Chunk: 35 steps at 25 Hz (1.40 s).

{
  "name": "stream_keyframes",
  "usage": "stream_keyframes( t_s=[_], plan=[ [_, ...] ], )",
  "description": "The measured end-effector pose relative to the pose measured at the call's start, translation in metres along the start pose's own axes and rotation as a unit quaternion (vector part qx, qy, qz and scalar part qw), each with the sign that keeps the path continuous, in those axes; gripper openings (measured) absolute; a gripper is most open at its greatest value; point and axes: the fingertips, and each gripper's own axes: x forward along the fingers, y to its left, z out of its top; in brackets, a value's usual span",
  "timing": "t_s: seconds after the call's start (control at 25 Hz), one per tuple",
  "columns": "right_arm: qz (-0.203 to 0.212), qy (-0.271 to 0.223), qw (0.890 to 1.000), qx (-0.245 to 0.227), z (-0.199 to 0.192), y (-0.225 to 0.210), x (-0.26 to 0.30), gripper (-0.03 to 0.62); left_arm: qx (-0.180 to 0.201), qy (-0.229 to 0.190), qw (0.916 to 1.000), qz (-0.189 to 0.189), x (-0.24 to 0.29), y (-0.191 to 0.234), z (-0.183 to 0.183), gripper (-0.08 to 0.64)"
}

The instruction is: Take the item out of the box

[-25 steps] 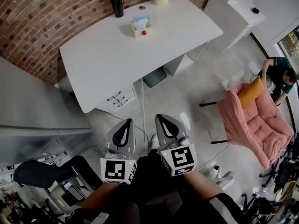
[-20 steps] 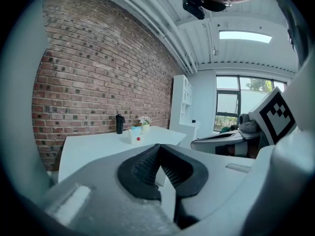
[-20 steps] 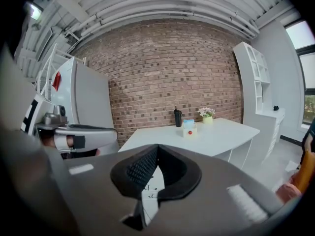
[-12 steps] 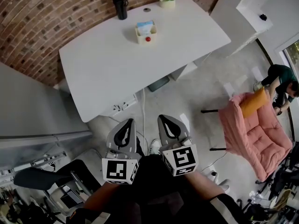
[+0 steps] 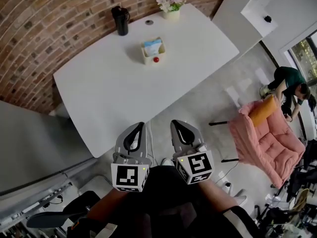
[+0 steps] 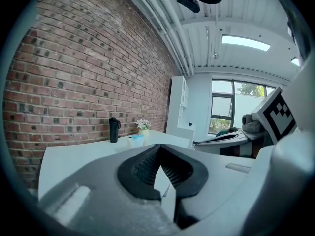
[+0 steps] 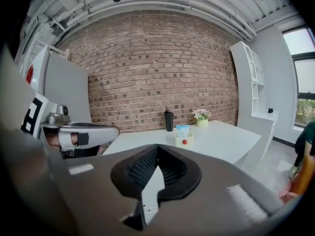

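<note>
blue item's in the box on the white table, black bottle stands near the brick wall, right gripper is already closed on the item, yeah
Not the last part: the right gripper view shows the right gripper shut on nothing, well short of the white table. The blue item is in the box, and the black bottle stands near the brick wall.
</note>
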Motion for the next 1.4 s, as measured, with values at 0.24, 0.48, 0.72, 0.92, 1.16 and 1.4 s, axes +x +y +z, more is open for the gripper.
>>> stream_keyframes(
  t_s=[0.24, 0.48, 0.72, 0.92, 1.16, 1.4],
  plan=[
    [-0.032, -0.003, 0.999, 0.009, 0.028, -0.01, 0.039, 0.002, 0.006, -0.007, 0.9998, -0.018, 0.026, 0.033, 0.018, 0.002],
    [-0.037, -0.002, 0.999, -0.001, 0.043, -0.026, 0.075, 0.002, 0.005, -0.01, 0.9999, -0.013, 0.056, 0.06, 0.029, 0.002],
    [-0.018, 0.004, 1.0, -0.005, 0.05, -0.052, 0.117, 0.002, -0.003, 0.0, 0.9999, 0.013, 0.096, 0.079, 0.03, 0.002],
    [0.007, 0.029, 1.0, -0.005, 0.048, -0.082, 0.159, 0.002, -0.017, 0.009, 0.9989, 0.044, 0.141, 0.094, 0.03, 0.002],
    [0.047, 0.06, 0.997, -0.005, 0.043, -0.119, 0.213, 0.06, -0.046, 0.032, 0.9963, 0.064, 0.194, 0.106, 0.017, 0.002],
    [0.077, 0.078, 0.994, -0.014, 0.043, -0.147, 0.263, 0.117, -0.047, 0.049, 0.9927, 0.1, 0.233, 0.124, 0.006, 0.002]
  ],
)
